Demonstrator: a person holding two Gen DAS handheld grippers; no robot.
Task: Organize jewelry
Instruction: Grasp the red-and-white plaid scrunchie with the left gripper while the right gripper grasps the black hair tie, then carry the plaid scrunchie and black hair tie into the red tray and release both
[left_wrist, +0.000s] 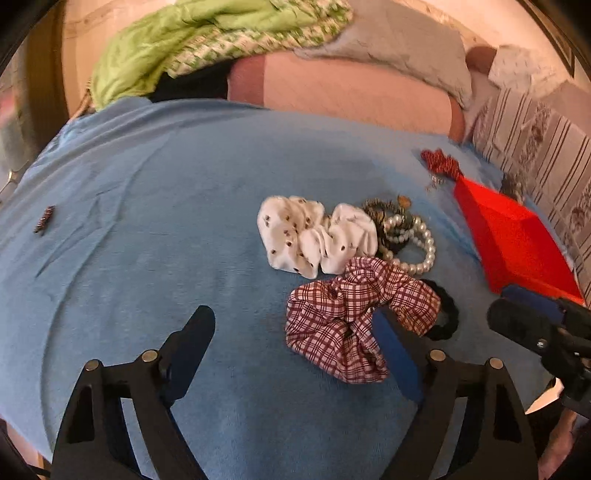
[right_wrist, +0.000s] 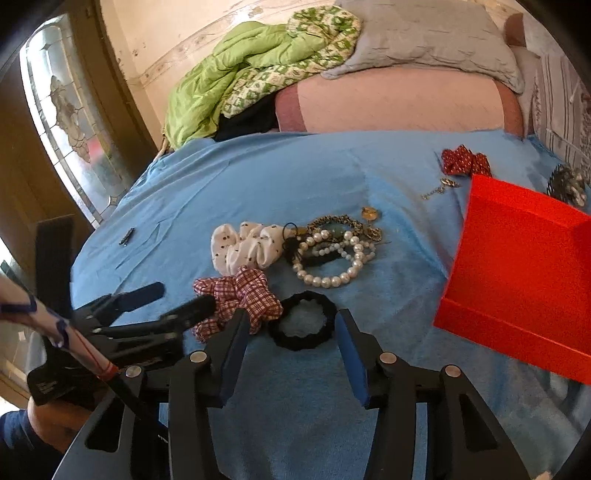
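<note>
The jewelry sits in a loose heap near the middle of the blue bed cover (right_wrist: 295, 177): a pearl bracelet (right_wrist: 334, 271) tangled with a darker beaded bracelet (right_wrist: 334, 221), and a white dotted scrunchie (right_wrist: 243, 247) pressed against their left side. Just below that, toward the lower middle of the right wrist view, lies a plaid scrunchie (right_wrist: 245, 295), with a black hair tie (right_wrist: 301, 328) touching its right edge. A red tray (right_wrist: 517, 280) lies at the right of the frame, well apart from the heap. Above the tray's upper left corner is a red bow (right_wrist: 465, 160), with a small chain (right_wrist: 441, 190) just below it. A tiny dark clip (left_wrist: 44, 218) lies alone at the far left of the left wrist view.

The right gripper (right_wrist: 291, 332) hangs over the black hair tie with its jaws spread wide on either side of it, holding nothing. The left gripper (left_wrist: 291, 325) has its jaws parted too, the right finger touching the plaid scrunchie, nothing clamped. A green quilt (right_wrist: 229, 74) is bunched at the top.
</note>
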